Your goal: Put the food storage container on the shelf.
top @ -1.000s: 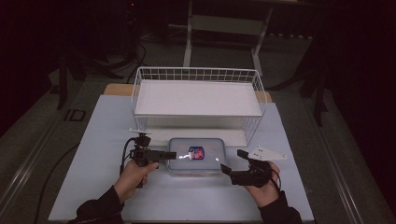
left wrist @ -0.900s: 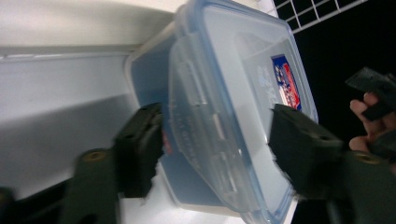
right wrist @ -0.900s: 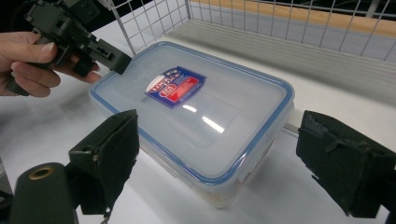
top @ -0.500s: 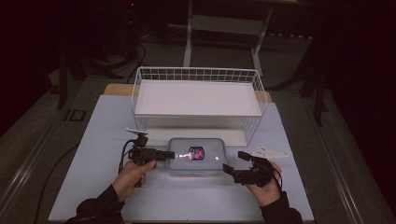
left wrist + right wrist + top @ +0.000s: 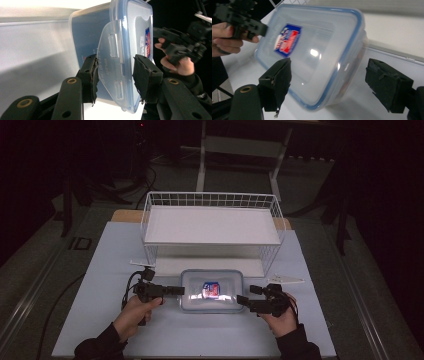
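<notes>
While both grippers flank it, the lidded container (image 5: 212, 291) sits on the bench (image 5: 100, 270) in front of the wire basket (image 5: 212, 222).

The left gripper (image 5: 115, 75) straddles the lid's side latch (image 5: 112, 72), pads near it, seemingly to work that clasp; the right gripper (image 5: 329, 82) gapes wide around the opposite end, probably to steady it.

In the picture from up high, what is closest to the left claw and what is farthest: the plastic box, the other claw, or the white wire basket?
1. The plastic box: right at the tip of the left claw, just to its right.
2. The right claw: across the box, on its far end.
3. The white wire basket: farthest, at the back of the table.
</notes>
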`<state>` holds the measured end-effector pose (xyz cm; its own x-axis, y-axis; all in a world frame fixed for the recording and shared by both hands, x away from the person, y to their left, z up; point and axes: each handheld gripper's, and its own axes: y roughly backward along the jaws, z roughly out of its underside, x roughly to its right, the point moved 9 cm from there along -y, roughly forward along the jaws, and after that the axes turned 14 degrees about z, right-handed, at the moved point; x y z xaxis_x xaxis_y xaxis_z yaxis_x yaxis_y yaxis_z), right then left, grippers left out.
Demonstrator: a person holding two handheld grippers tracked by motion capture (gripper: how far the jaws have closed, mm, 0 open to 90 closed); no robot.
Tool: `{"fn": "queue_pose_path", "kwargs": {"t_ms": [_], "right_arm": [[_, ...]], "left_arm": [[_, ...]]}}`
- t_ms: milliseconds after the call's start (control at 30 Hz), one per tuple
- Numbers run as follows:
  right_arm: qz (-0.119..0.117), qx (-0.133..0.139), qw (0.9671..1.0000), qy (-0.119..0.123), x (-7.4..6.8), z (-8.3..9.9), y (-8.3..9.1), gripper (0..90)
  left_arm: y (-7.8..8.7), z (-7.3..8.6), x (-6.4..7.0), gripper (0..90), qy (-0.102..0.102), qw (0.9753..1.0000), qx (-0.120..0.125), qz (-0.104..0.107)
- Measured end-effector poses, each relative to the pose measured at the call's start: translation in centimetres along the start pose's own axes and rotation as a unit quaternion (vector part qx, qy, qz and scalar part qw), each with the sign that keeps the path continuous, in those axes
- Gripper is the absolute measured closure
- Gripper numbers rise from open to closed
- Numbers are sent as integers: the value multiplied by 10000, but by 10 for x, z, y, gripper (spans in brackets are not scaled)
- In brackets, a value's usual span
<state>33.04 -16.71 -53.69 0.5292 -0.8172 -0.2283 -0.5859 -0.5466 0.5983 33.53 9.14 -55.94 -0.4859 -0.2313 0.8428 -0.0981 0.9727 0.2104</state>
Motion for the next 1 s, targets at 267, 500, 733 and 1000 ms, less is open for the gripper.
{"fn": "queue_pose_path", "kwargs": {"t_ms": [267,500,733,1000], "right_arm": [[-150,-294,9993,-193,7,7,-11,303],[-495,-467,9972,-318,6,11,-13,392],[-826,-575,9930,-612,5,12,-13,459],[-897,-613,9920,-637,4,17,-4,518]], "left_arm": [[1,4,3,574,-276,9995,-102,109],[2,8,5,579,-363,9992,-111,126],[2,11,9,579,-555,9983,-132,89],[0,16,16,578,-916,9957,-94,-117]]}}
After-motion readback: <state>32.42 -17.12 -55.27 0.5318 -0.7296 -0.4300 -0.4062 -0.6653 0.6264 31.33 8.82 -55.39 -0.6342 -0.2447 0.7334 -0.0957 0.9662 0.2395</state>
